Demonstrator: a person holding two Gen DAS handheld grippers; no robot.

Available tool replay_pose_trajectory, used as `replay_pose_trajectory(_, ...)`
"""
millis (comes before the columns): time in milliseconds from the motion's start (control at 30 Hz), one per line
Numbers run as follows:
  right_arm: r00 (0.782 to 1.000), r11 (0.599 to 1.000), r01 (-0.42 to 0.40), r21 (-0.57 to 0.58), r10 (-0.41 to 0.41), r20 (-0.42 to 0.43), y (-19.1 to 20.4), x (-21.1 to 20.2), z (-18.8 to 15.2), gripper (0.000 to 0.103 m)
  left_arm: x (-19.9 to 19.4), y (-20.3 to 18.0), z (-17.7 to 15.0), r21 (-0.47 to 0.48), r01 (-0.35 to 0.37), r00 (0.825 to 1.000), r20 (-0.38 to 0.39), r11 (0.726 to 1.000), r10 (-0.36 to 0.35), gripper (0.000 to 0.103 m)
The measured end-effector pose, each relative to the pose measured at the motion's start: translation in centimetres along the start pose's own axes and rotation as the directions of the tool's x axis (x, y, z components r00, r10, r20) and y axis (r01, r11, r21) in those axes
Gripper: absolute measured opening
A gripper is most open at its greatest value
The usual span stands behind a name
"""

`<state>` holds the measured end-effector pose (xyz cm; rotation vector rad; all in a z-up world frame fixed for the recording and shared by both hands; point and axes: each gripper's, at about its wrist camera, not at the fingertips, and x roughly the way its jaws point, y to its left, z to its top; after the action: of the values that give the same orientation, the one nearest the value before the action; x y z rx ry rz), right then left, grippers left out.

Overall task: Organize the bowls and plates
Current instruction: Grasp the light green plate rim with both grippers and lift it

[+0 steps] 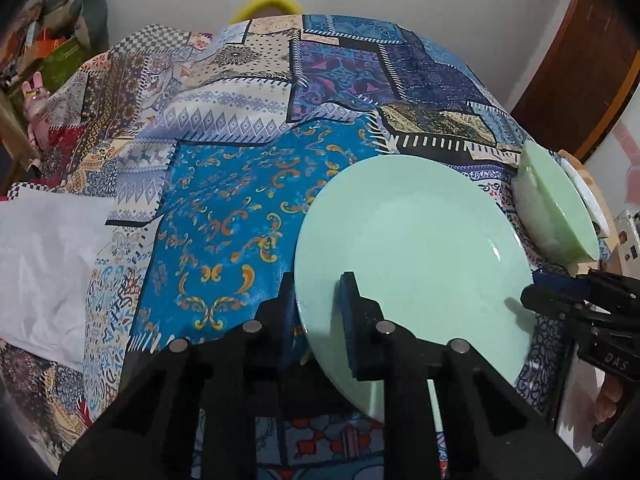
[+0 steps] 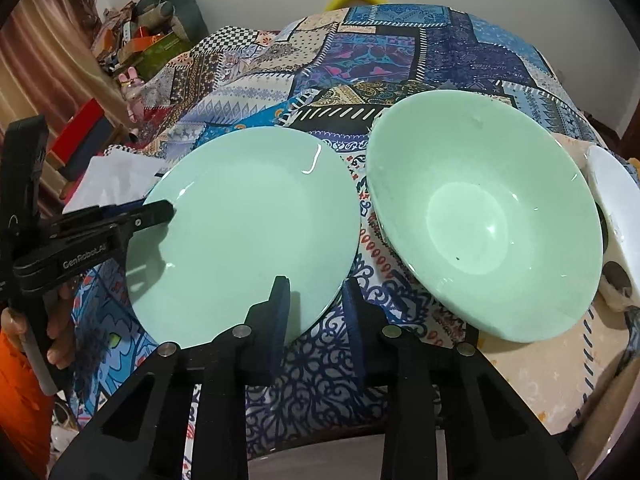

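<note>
A pale green plate point(image 1: 412, 240) point(image 2: 248, 232) lies on the patchwork tablecloth point(image 1: 224, 184). My left gripper point(image 1: 319, 312) has its jaws close together across the plate's left rim, one pad outside the edge and one on the plate; from the right wrist it shows at that rim point(image 2: 170, 212). My right gripper point(image 2: 316, 308) straddles the near right rim, its left pad over the plate, its right pad beside the edge; whether it presses is unclear. It appears at the plate's right edge point(image 1: 532, 290). A green bowl point(image 2: 480, 224) point(image 1: 560, 208) sits tilted to the plate's right.
A white dish with dark spots point(image 2: 612, 216) stands right of the bowl near the table's edge. White paper point(image 1: 52, 256) point(image 2: 112, 176) lies on the cloth at the left. Boxes and toys point(image 2: 140, 36) are piled beyond the table's left side. A hand point(image 2: 60, 328) holds the left gripper's handle.
</note>
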<state>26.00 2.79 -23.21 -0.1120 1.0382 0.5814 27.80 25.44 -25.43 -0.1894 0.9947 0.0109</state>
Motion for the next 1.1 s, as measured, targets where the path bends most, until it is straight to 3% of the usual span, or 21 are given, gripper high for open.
replay_pose_trajectory(500,0.995,0.993,-0.079,-0.091,0.073,-0.067,3.1,-0.1,-1.3,0.024,-5.6,1.1,-7.0,-0.009,-0.034,0.997,-0.07,0.999,0.033,0.022)
replay_pose_trajectory(633,0.994,0.99,-0.089,-0.113,0.081,-0.078,3.5,0.1,-1.5,0.024,-6.8,1.4,-8.8,-0.036,-0.013,0.997,-0.083,0.999,0.01,0.022)
replay_pose_trajectory(867,0.99,0.987,-0.082,-0.14,0.065,-0.121,4.1,1.7,-1.3,0.02,-6.5,1.5,-9.5,-0.061,-0.026,0.996,-0.084,0.998,0.021,0.025)
replay_pose_trajectory(1100,0.986,0.988,-0.121,-0.099,0.109,-0.123,3.5,2.2,-0.9,0.019,-6.0,1.8,-9.0,-0.075,-0.009,0.997,-0.072,0.997,0.003,0.027)
